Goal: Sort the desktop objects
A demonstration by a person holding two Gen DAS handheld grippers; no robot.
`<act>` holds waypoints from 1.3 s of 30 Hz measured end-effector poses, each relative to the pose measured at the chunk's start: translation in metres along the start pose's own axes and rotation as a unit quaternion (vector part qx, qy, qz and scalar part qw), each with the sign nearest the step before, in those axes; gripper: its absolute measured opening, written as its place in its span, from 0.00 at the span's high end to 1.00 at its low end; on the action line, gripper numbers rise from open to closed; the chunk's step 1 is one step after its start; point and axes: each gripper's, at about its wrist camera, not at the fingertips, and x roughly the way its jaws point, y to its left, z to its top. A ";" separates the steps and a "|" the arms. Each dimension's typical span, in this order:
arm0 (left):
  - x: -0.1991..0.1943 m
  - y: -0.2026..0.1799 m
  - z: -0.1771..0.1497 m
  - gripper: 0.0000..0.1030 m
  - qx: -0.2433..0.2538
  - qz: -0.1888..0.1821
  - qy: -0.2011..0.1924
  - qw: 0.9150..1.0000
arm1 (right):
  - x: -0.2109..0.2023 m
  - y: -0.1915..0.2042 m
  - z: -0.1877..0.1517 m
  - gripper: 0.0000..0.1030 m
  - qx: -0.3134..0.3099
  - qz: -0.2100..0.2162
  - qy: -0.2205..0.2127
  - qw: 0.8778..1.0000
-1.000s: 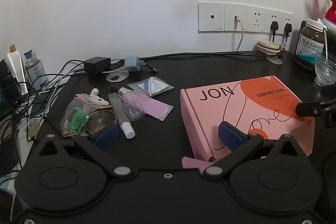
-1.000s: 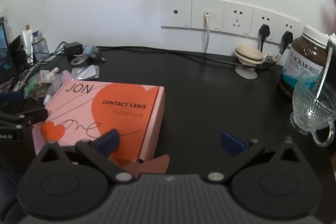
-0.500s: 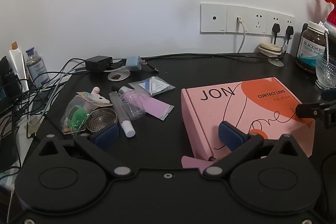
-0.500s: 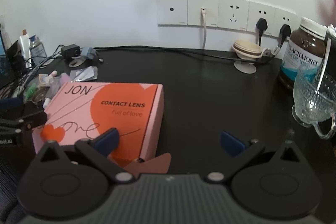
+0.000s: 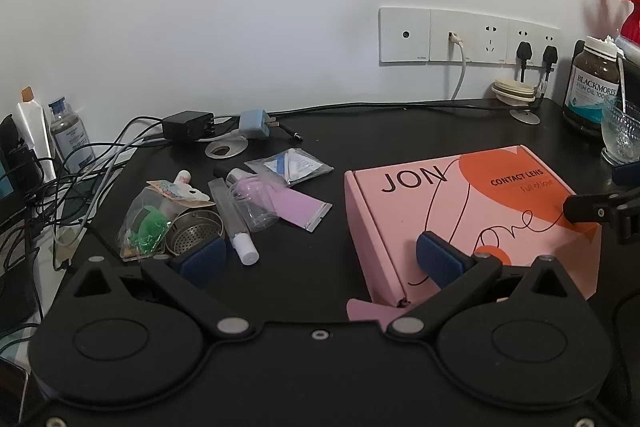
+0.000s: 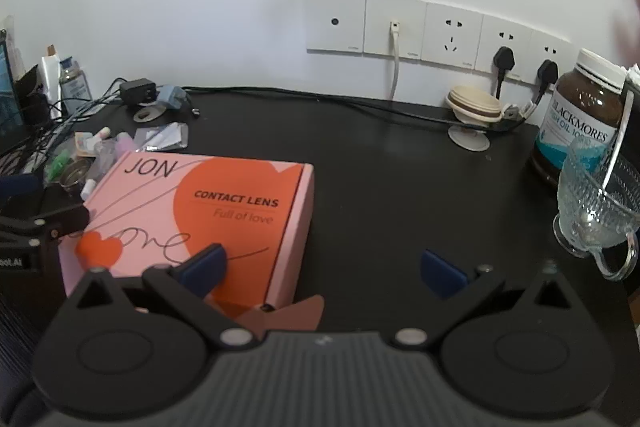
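Black desk (image 6: pixel 400 187) lies bare right of pink box (image 6: pixel 208 211).

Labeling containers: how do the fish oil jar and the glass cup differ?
The fish oil jar is brown, labeled and capped white; the glass cup is clear, textured and open-topped. The jar has no handle; the cup has one and holds a spoon. Both stand upright on the desk's right side.
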 end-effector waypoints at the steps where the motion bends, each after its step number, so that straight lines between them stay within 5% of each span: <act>1: 0.000 0.000 0.000 0.00 0.000 0.000 0.000 1.000 | 0.000 0.000 0.000 0.01 0.000 0.000 0.000 1.000; 39: 0.002 0.004 0.000 0.00 -0.004 -0.007 -0.001 1.000 | 0.002 -0.004 0.000 0.01 0.001 0.010 0.001 1.000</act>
